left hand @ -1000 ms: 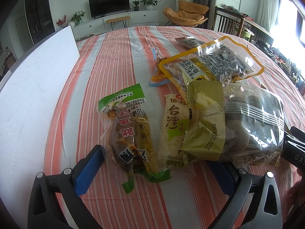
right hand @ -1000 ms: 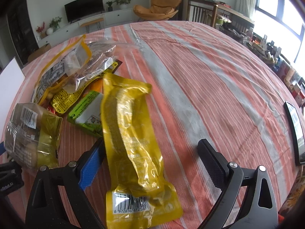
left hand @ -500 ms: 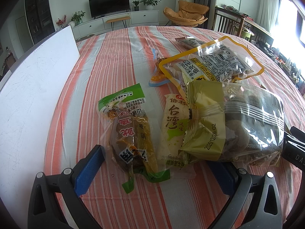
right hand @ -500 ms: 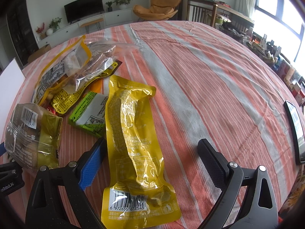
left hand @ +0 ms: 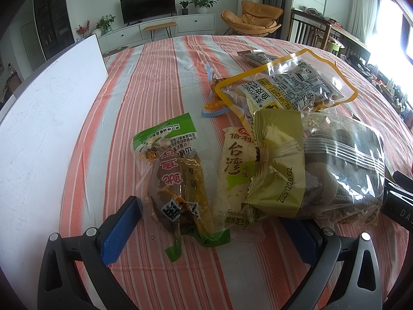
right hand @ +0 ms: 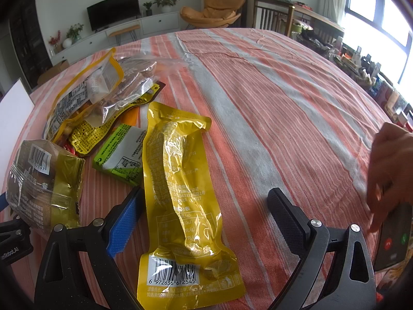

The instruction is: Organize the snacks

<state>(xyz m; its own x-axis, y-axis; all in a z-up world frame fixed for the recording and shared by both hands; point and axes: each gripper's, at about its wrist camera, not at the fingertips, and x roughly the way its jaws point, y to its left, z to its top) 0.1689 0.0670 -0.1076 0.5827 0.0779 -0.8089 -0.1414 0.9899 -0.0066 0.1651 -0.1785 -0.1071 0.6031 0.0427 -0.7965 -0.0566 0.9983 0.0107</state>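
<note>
In the right wrist view a long yellow packet [right hand: 183,199] lies flat on the striped tablecloth [right hand: 271,108], between the spread fingers of my open right gripper [right hand: 205,222], touching neither pad. To its left are a green packet [right hand: 121,155], a gold-and-clear bag [right hand: 44,180] and a yellow-rimmed clear bag [right hand: 85,95]. My left gripper [left hand: 210,232] is open and low over the table. A green-and-brown snack packet [left hand: 178,188] and a white packet [left hand: 235,175] lie just ahead of its fingers. The gold-and-clear bag [left hand: 309,165] overlaps the white packet.
A white board [left hand: 46,118] stands along the table's left side. A person's hand [right hand: 392,170] hovers at the right over a phone [right hand: 395,237] showing call buttons. The yellow-rimmed bag [left hand: 284,87] lies farther back. Bare cloth stretches to the right of the yellow packet.
The yellow packet, tilted up a second ago, has dropped flat onto the cloth. A hand and a phone have come into the right wrist view. The left view is unchanged.
</note>
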